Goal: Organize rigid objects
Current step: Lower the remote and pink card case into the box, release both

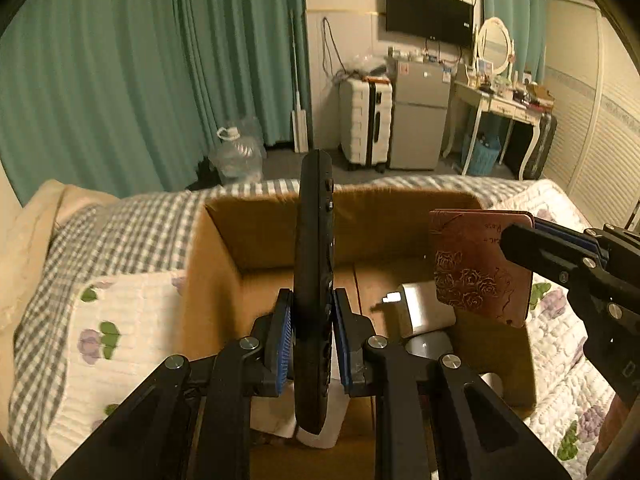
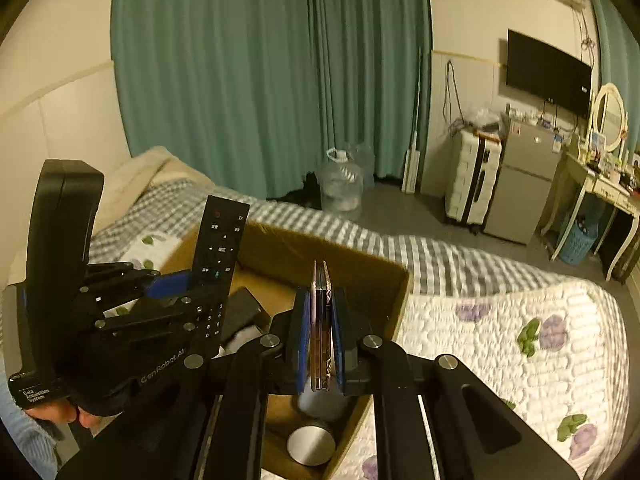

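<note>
My left gripper (image 1: 311,312) is shut on a black remote control (image 1: 314,240), held upright on its edge above the open cardboard box (image 1: 224,248). It also shows in the right wrist view (image 2: 218,256). My right gripper (image 2: 320,320) is shut on a thin reddish-brown case with embossed roses (image 1: 476,264), held edge-on (image 2: 321,320) over the box (image 2: 360,268). Inside the box lie a white charger (image 1: 420,304), a round metal tin (image 2: 312,444) and a dark flat object (image 2: 244,308).
The box sits on a bed with a grey checked blanket (image 1: 120,224) and a white flowered quilt (image 2: 500,340). Beyond the bed are a water jug (image 1: 236,152), a white suitcase (image 1: 364,120), a small fridge (image 1: 418,120) and a dressing table (image 1: 508,104).
</note>
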A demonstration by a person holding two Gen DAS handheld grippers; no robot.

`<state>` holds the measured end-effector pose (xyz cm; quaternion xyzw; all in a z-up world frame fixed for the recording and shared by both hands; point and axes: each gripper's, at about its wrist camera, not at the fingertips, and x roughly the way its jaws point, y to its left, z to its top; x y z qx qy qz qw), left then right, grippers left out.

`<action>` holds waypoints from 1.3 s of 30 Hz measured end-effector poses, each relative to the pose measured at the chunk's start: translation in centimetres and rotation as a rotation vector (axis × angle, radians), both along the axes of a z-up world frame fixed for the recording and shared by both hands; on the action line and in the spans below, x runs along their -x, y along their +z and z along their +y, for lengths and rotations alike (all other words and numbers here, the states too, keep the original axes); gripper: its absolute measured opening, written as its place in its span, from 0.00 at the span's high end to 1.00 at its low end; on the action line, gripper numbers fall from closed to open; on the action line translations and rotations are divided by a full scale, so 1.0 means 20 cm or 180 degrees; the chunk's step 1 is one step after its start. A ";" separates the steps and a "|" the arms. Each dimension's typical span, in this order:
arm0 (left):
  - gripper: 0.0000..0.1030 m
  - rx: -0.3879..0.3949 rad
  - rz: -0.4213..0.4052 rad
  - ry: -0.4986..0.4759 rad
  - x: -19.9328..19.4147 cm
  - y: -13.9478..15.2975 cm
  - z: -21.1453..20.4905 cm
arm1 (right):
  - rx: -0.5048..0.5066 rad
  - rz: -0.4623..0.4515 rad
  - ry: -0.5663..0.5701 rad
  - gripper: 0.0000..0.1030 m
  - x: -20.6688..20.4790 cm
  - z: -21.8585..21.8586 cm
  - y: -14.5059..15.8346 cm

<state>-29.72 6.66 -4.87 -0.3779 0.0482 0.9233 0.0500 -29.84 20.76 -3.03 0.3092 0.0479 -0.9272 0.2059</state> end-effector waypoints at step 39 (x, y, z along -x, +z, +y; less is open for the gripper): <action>0.29 0.0046 0.0805 0.0389 -0.21 0.29 -0.20 | 0.0193 0.0141 -0.0162 0.22 -0.02 -0.02 0.08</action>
